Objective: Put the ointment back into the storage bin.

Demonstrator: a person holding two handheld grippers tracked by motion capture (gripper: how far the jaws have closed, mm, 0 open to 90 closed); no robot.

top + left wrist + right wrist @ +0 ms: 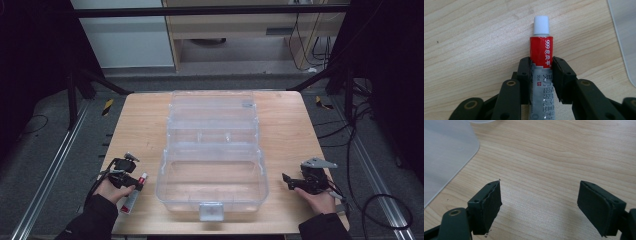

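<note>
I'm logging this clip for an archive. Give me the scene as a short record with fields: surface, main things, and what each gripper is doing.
surface: wooden table
container: clear plastic box, lid open, in the middle of the table
item: red and silver tube with white cap, lying on the table left of the box
left gripper: shut on the tube's middle, cap pointing away
right gripper: open, nothing between its jaws, over bare wood right of the box
</note>
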